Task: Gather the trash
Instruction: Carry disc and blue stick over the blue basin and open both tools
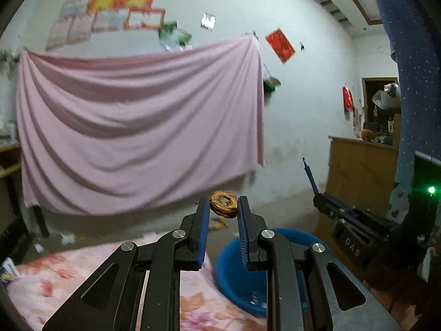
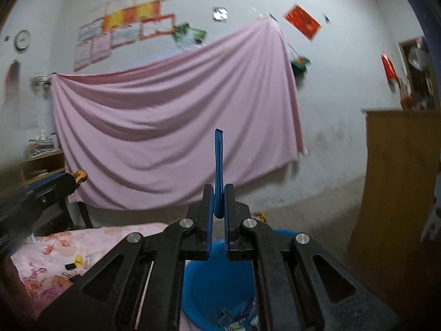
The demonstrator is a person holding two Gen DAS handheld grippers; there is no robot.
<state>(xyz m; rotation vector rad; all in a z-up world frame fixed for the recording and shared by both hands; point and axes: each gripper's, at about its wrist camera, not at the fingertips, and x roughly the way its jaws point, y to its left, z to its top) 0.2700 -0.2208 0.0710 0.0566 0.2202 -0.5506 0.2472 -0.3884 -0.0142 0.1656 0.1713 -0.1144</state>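
The trash is a small brown ring-shaped scrap (image 1: 223,203), dry and wrinkled, and it sits pinched between the blue pads at the very tips of the left gripper (image 1: 223,207). The jaws of that gripper are close together and press on the scrap from both sides, so it hangs up in the air, past the edge of the flowery pink bedspread (image 1: 55,284) and up above the far side of the blue bucket (image 1: 237,281). On the far left of the right wrist view there is a round clock (image 2: 22,39) on the wall and a wooden shelf (image 2: 44,162) with a pile of papers. A few small bits, one yellow and one black, lie on the bedspread there. A big pink sheet (image 1: 137,127) hangs across the pale wall, with posters (image 1: 118,13) stuck above it. On the floor under the sheet lie some little bits of paper (image 1: 67,238). Next comes the right gripper (image 2: 219,201). Its jaws are pressed tight on a thin blue handle (image 2: 218,165) that stands straight up from the pads. I cannot tell what the handle belongs to. The blue bucket sits right below this gripper, and some wrappers lie at its bottom. A red paper square (image 1: 279,45) hangs on the wall to the right of the sheet. On the far right stands a brown wooden cabinet (image 2: 399,193), and beyond it there is a dark doorway (image 1: 380,102).
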